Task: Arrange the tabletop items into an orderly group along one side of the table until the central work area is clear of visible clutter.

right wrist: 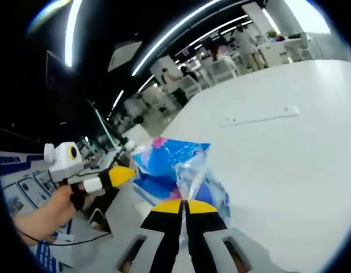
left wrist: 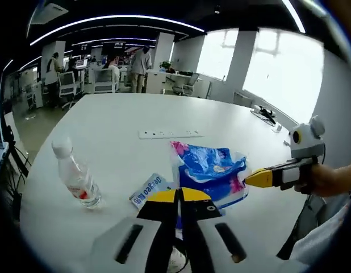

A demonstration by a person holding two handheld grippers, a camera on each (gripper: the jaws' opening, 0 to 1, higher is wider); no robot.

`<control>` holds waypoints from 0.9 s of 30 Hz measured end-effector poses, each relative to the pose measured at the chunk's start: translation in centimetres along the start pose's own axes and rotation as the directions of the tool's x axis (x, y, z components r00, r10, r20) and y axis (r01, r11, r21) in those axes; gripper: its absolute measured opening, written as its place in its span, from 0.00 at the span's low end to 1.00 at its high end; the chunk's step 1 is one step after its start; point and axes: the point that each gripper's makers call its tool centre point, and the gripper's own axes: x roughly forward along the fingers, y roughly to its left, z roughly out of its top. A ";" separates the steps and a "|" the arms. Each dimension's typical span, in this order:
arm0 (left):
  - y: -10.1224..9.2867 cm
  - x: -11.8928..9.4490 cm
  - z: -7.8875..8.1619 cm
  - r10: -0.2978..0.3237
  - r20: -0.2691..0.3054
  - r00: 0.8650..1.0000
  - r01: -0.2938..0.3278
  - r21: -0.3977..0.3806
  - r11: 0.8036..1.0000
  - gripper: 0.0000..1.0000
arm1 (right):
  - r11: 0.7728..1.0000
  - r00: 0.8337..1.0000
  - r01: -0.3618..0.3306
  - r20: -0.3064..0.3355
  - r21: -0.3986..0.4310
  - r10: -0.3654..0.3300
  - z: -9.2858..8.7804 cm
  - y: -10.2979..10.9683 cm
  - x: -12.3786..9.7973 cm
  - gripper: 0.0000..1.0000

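A: From the left gripper view, our left claw point(left wrist: 179, 196) has its jaws drawn together, yellow tips touching, with nothing we can make out between them. It sits just over a small printed card point(left wrist: 148, 189) lying on the white table point(left wrist: 107, 131).

B: And our right claw point(right wrist: 183, 206) is clamped on the clear plastic edge of the blue and pink tissue pack point(right wrist: 170, 170). In the right gripper view the film bunches up between the tips, and the pack looks lifted off the table.

A: In our view the same tissue pack point(left wrist: 212, 170) lies just beyond the left claw, with the right claw point(left wrist: 259, 178) coming in from the right and touching its near corner.

B: The grip is what worries us. We only hold thin wrapper, not the body of the pack. If we swing it fast toward the table edge, the film could slip out or tear, and the pack would drop back into the middle.

A: There is also the water bottle point(left wrist: 76, 176) standing tilted to the left, well apart from the pack. It looks nearly empty, so a nudge from a passing claw could tip it and send it rolling.

B: And the card sits so close to the pack that dragging the pack low might sweep it along or push it off the table.

A: The power strip point(left wrist: 170, 134) farther back is clear of all this.

B: Then we judge a slow, lifted carry is safest.
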 end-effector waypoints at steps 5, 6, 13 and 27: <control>-3.5 -0.4 -0.7 -0.050 0.005 0.999 0.050 -0.047 0.998 0.00 | 0.999 0.999 0.019 0.038 0.032 -0.020 -1.0 -1.1 -3.4 0.00; -4.3 -0.3 -1.1 -0.059 0.001 0.998 0.059 -0.045 0.997 0.00 | 0.999 0.999 0.027 0.043 0.037 -0.029 -1.4 -1.4 -4.2 0.00; -7.5 0.0 -2.7 -0.105 -0.022 0.994 0.104 -0.050 0.993 0.00 | 0.993 0.995 0.067 0.063 0.093 -0.073 -3.0 -2.9 -7.3 0.00; -10.4 0.2 -2.8 -0.172 0.022 0.985 0.172 -0.217 0.961 0.00 | 0.995 0.981 0.100 0.171 -0.014 -0.096 -2.4 -4.2 -9.1 0.12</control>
